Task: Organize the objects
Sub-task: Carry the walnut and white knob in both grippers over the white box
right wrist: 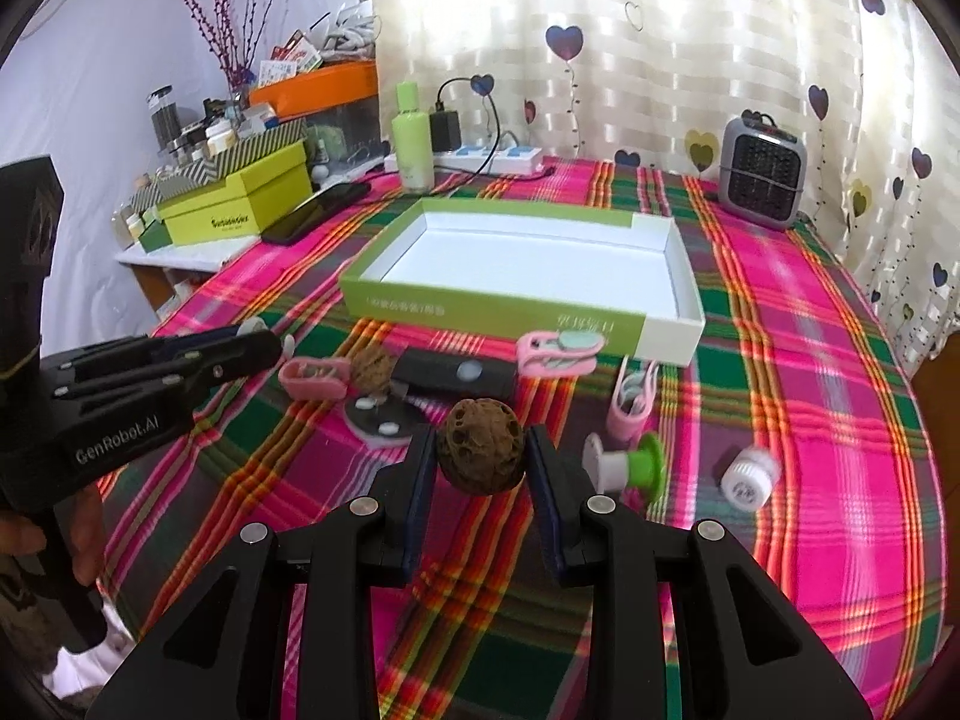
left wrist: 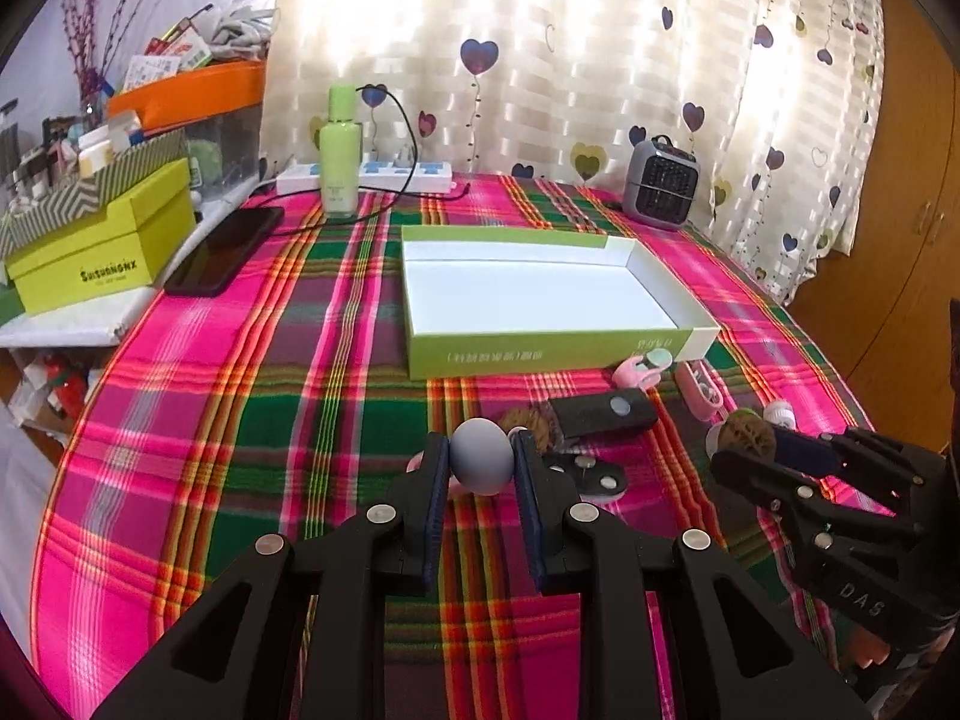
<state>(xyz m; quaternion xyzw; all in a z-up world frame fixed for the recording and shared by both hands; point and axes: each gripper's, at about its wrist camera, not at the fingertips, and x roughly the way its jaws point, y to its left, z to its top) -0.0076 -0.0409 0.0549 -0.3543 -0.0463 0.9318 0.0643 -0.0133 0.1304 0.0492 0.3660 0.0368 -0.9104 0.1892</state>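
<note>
My left gripper [left wrist: 482,450] is shut on a grey egg-shaped ball [left wrist: 482,468], held a little above the plaid cloth. My right gripper [right wrist: 480,438] is shut on a brown pitted walnut [right wrist: 480,456]; it also shows at the right edge of the left wrist view, right gripper [left wrist: 729,450]. The left gripper [right wrist: 270,342] appears at the left of the right wrist view. Beyond both lies an empty green-and-white box [left wrist: 552,354] [right wrist: 384,300]. In front of the box lie pink clips [right wrist: 555,354], a second walnut [right wrist: 372,367] and a black strap [right wrist: 456,375].
A green-and-white suction hook [right wrist: 630,465] and a white capped jar [right wrist: 747,477] lie to the right. At the back stand a green bottle [left wrist: 341,144], a power strip [left wrist: 384,177] and a grey heater [left wrist: 660,183]. A phone [left wrist: 225,252] and a lime box [left wrist: 102,246] sit left.
</note>
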